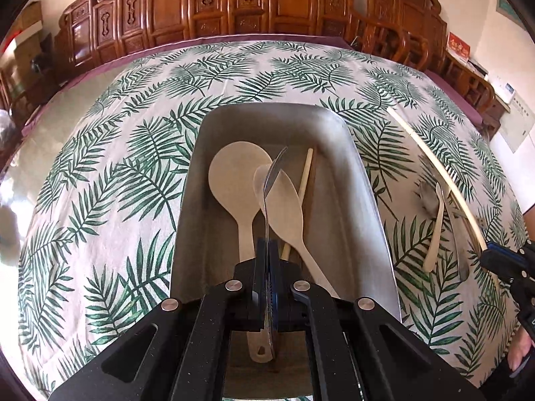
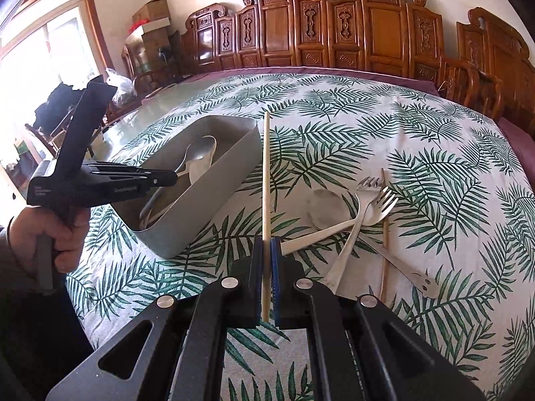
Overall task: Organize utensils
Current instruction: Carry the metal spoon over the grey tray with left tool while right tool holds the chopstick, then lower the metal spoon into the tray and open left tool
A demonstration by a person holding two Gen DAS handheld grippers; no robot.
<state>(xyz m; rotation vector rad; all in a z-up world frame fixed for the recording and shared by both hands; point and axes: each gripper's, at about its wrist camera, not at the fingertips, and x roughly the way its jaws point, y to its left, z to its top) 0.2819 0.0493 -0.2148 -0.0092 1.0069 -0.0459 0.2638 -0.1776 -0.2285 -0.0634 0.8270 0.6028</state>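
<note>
Your left tool [image 1: 267,250] is clamped tight on a metal spoon [image 1: 272,180], holding it by the handle so the bowl end sticks out forward, right over the gray bin [image 1: 361,180]. Inside that bin you've got two pale spatulas: the wide one [image 1: 234,180] on the left and a narrower one [image 1: 284,207] lying beside it, overlapping a bit, plus one chopstick [image 1: 306,180] along the right side.

Your right tool [image 2: 266,250] is pinched on another chopstick [image 2: 265,173], gripped near its lower end so most of it points up and away from you, just to the right of the bin's corner [image 2: 234,167] from that view. From the left camera you can see that stick [image 1: 434,167] angled up in the air with the right tool [image 1: 495,254] at its base.

Out on the leaf-print cloth covering the surface [image 2: 367,127], well to the right of the bin, there's a loose pile: a pale spoon [image 2: 326,207], a metal fork [image 2: 364,214] crossing over its handle, a second fork-ish piece [image 2: 401,267] lying under them, and one more chopstick [image 2: 384,220] beside the forks. Carved wooden chairs [image 2: 334,33] line the far side.
</note>
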